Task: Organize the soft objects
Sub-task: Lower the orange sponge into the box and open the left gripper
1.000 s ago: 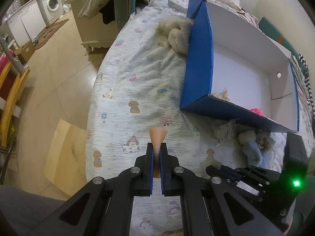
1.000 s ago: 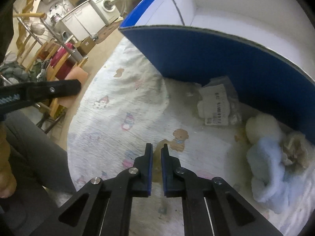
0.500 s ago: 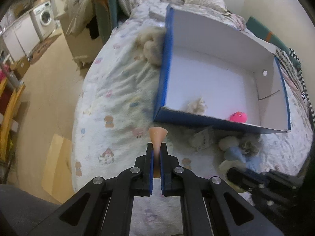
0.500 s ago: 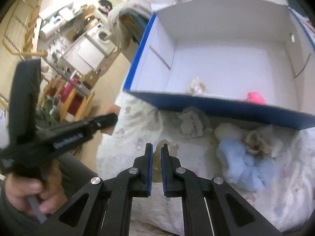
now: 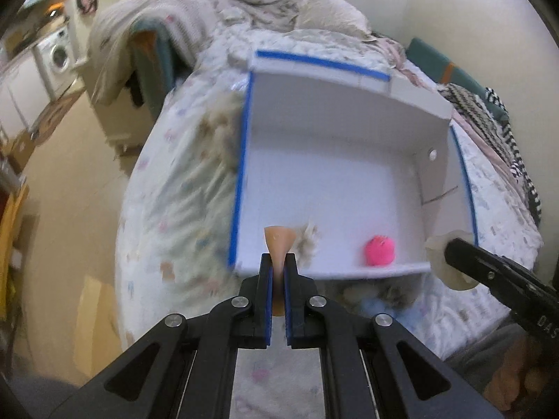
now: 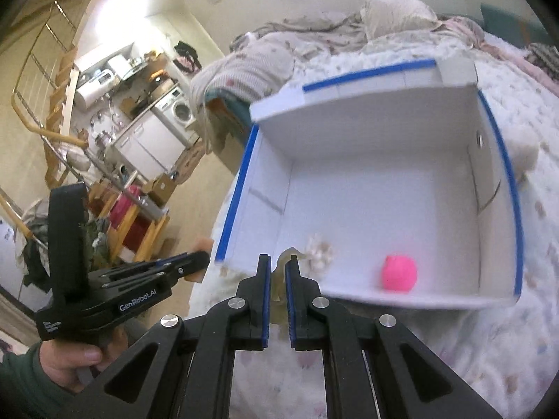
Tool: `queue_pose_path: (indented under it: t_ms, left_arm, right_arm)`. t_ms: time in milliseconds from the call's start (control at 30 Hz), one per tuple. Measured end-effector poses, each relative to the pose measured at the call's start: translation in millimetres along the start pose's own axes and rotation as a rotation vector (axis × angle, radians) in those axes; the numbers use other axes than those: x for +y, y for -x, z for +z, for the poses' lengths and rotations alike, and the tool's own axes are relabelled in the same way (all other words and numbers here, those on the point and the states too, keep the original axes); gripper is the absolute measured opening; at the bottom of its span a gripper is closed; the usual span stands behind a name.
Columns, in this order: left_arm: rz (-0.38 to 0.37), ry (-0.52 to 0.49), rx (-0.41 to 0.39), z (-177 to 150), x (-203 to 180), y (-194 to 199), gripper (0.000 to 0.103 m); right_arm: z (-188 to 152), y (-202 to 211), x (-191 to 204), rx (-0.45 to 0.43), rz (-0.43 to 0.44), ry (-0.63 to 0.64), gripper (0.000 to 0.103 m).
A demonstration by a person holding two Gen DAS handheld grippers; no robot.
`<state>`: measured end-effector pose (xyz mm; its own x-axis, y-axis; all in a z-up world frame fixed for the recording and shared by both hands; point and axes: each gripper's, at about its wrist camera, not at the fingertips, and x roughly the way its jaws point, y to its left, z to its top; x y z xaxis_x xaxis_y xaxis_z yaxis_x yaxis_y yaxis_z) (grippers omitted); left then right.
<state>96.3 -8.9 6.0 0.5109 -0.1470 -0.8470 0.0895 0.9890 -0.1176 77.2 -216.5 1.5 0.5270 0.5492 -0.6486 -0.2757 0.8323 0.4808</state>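
Left wrist view: left gripper (image 5: 278, 265) pinching peach soft piece (image 5: 278, 241); right gripper (image 6: 277, 272) pinching cream soft piece (image 6: 284, 262). Blue-edged white box (image 5: 241, 174) on bed (image 5: 181, 188) holds pink ball (image 5: 380, 250), fluffy cream tuft (image 5: 307, 239). More plush near box front remains.

My left gripper (image 5: 278, 262) and right gripper (image 6: 277, 262) look alike: black linkage arms with round silver screws at the joints and triangular cut-outs, and fingers (image 5: 266, 279) lined with blue pads. The left one's black body carries white lettering, "GenRobot.AI". The hand (image 6: 71, 363) on its handle comes out of a dark green sleeve (image 6: 21, 387).
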Motion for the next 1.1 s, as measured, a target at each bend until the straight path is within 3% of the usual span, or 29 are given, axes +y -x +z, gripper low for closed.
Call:
queue_pose_path:
  t_ms: [133, 333, 467, 633, 867, 1100]
  left_arm:
    - [0.02, -0.069, -0.032, 33, -18, -10, 0.005]
    - [0.031, -0.107, -0.037, 57, -32, -44, 0.005]
    - [0.034, -0.135, -0.035, 50, -36, -70, 0.005]
    - [0.025, -0.126, 0.025, 41, -36, -100, 0.005]
    - [0.029, -0.106, 0.051, 41, -25, -114, 0.006]
    - [0.018, -0.067, 0.091, 42, -23, -126, 0.006]
  right_arm:
    - [23, -1, -12, -0.035, -0.021, -0.001, 0.01]
    - [39, -20, -41, -0.043, -0.082, -0.02, 0.01]
    - [36, -40, -61, -0.008, -0.135, -0.065, 0.01]
    - [32, -57, -73, 0.049, -0.175, -0.094, 0.01]
    - [23, -83, -83, 0.149, -0.202, -0.113, 0.01]
    - [20, -91, -83, 0.182, -0.198, -0.138, 0.011]
